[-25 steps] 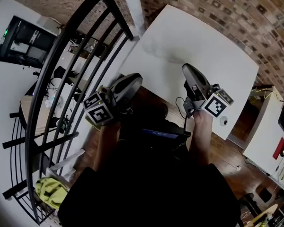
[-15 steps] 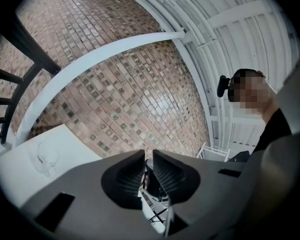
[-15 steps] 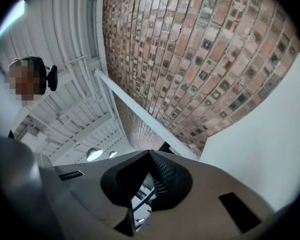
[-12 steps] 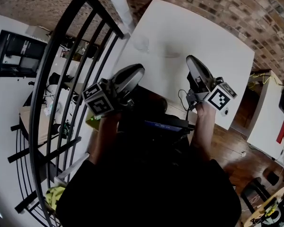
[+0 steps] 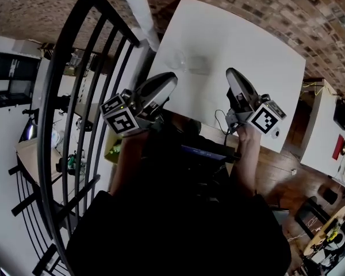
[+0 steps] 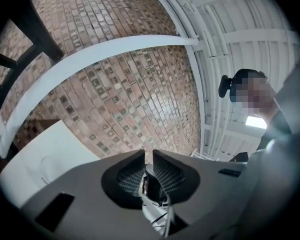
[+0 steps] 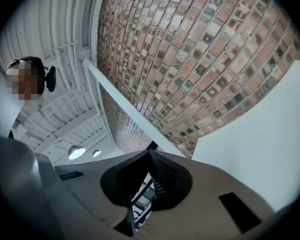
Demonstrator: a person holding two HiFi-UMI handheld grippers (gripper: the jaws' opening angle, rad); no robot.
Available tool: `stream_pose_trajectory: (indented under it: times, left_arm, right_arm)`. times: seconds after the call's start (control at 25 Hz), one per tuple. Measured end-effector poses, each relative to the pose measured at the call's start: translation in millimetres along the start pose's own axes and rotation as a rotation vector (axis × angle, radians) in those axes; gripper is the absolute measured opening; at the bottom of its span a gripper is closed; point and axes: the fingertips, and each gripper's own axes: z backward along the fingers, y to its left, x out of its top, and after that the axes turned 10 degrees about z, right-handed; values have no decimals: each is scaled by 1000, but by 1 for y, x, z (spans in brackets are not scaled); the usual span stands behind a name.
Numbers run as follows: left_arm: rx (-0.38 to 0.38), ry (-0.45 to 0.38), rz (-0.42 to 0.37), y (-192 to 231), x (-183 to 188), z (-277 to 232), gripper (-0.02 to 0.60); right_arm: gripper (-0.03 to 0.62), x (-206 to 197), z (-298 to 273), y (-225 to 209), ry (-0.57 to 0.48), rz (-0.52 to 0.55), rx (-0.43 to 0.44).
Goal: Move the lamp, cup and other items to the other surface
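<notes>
Holding one gripper per hand, person in dark clothing filled the near part of the head view. Count: two grippers, two marker cubes, one cube each. Left cube (image 5: 122, 121) and right cube (image 5: 265, 119) carried black-and-white square patterns only, a code, not text.

Left gripper (image 5: 171, 79): jaws together, nothing between them; its own view (image 6: 148, 154) confirmed that, with only background showing past the pads. Right gripper (image 5: 230, 73): jaws together as well, empty, same in its own view (image 7: 149, 154). One thin black cable (image 5: 221, 125) looped at the right gripper's base.

Both tips pointed towards one white table (image 5: 247, 50). Towards its far left part sat one faint clear cup-like shape (image 5: 180, 61), well apart from both grippers. It was too faint to confirm as the cup. The left gripper view caught only a faint outline (image 6: 46, 164) on the same tabletop.

Left of the table ran one black railing (image 5: 75, 56) with several bars. One white beam (image 5: 139, 13) crossed beyond it.

Farthest: brick wall (image 5: 264, 4) behind the table, wooden floor (image 5: 276, 177) to the right. Two pendant lights (image 7: 76, 152) showed overhead in the right gripper view.
</notes>
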Motion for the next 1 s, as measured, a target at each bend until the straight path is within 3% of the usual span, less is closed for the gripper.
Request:
stream_pose_trajectory:
  times: [0.24,0.56,1.0]
  left_arm:
    - [-37,49,51,36,36,10,55]
    - [-69,127,100,70,54,16,55]
    - [-93,203,156,93,55,20,97]
  right_arm:
    - [25,-15,-30,-3,-9,-3,-94]
    - [30,-39,-53,-9,9,28,-207]
    - [111,-75,-68,-8,96,108,-282]
